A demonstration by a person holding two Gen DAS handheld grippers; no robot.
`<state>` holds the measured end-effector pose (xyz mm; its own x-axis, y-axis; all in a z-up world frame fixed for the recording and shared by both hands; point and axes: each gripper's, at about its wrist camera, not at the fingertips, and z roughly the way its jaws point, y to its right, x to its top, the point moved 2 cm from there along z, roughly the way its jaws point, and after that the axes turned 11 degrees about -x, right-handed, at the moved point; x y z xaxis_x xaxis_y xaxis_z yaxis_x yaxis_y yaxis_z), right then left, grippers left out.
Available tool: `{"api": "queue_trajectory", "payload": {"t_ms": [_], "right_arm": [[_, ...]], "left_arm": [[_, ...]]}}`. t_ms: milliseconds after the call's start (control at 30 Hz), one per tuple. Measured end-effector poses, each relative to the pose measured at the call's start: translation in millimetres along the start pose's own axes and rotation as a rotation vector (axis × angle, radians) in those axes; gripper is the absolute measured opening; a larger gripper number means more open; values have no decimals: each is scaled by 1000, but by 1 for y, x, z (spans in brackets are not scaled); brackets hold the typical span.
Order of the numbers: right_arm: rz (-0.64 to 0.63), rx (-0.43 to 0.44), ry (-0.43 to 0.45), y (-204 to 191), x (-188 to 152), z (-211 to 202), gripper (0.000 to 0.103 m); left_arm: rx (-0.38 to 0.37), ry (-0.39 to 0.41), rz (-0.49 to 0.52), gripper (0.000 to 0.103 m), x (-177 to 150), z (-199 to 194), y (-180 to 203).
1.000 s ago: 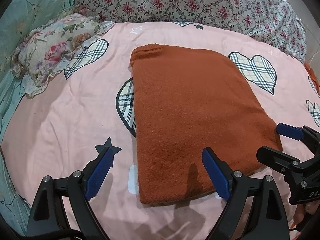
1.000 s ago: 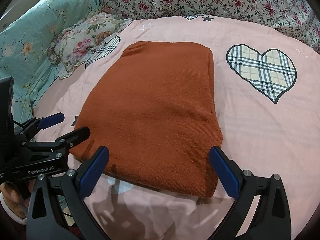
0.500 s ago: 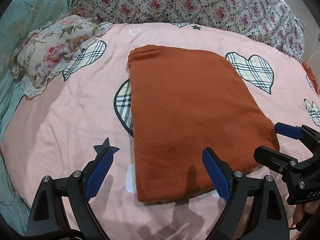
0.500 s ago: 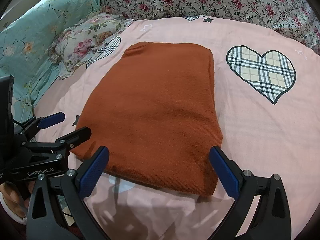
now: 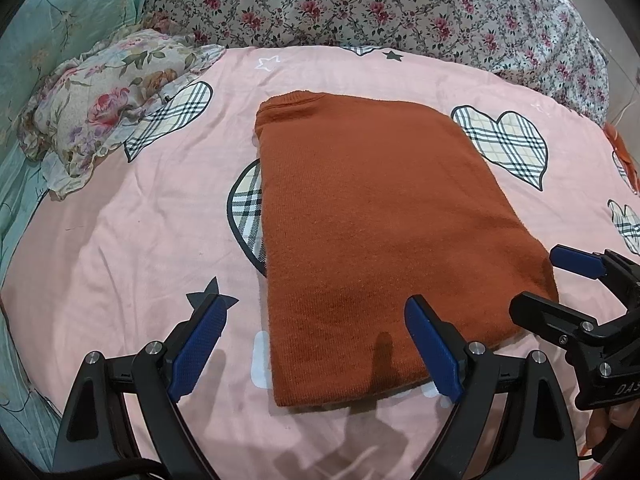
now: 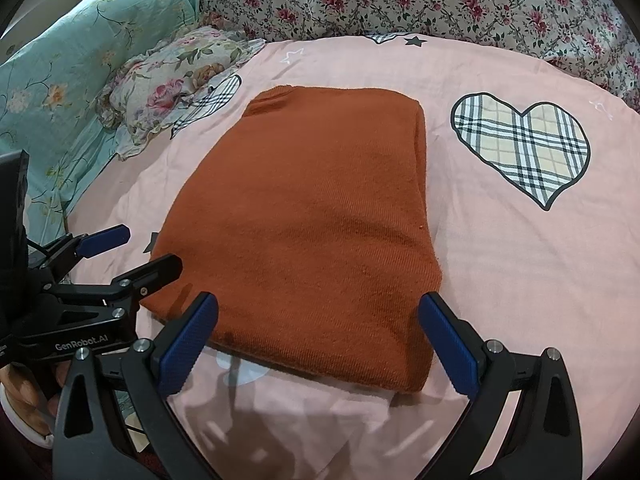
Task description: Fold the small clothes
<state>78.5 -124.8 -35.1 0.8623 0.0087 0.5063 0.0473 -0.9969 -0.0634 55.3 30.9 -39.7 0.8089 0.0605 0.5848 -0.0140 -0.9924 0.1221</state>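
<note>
Your left gripper (image 5: 316,344) and right gripper (image 6: 318,340) both stand wide open and hold nothing, poised side by side over the near hem of the rust-orange sweater (image 5: 372,216). The sweater lies folded flat at the middle of the pink bedsheet (image 5: 132,224), partly covering a plaid heart. Your hands are mostly cut off at the frame edges; only fingertips (image 6: 24,400) show beneath the left gripper's body.
</note>
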Motion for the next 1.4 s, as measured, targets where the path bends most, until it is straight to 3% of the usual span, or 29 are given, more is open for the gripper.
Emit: {"api": "queue_trajectory", "payload": {"t_ms": [1400], "right_arm": [[5, 1, 8, 5, 3, -2, 100]], "left_arm": [[-6, 3, 2, 92, 5, 2, 1]]}}
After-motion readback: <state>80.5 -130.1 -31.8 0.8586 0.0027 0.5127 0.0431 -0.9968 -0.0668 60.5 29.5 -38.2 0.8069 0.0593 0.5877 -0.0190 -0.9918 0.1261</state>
